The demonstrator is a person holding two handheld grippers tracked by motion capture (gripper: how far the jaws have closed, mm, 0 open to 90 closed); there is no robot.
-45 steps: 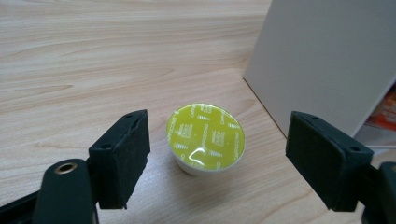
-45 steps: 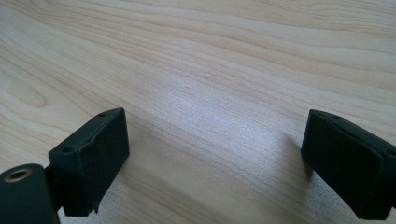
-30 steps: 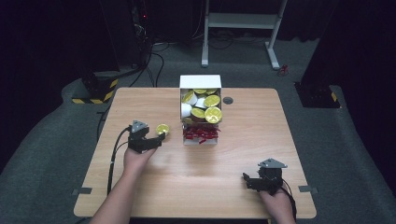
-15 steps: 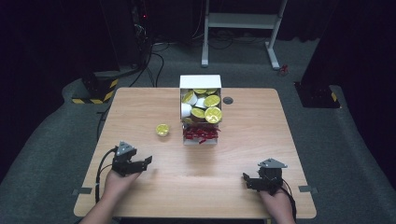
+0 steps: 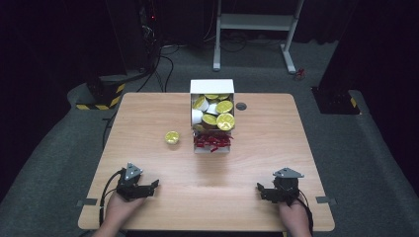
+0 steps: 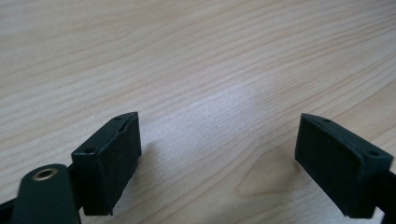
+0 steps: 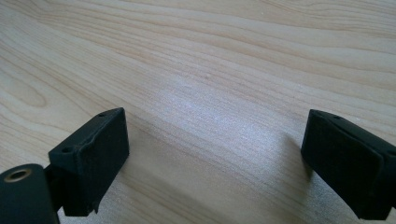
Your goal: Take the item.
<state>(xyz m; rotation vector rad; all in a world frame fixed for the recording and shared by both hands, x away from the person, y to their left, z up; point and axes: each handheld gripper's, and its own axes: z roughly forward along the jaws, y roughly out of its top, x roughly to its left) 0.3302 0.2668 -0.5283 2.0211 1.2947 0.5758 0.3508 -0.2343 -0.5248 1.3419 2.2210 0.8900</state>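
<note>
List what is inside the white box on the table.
The white box holds a pile of small white cups with yellow-green lids, and red pieces lie at its near end. Whatever lies beneath the top cups is covered.

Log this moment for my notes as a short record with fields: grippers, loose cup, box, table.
left gripper: open, nothing between the jaws, near the table's front left edge; jaws have just been opening
right gripper: open, nothing held, near the front right edge
loose cup: yellow lid, alone on the table, left of the box
box: white, at mid table, full of yellow-lidded cups, red bits at its front
table: light wood
</note>
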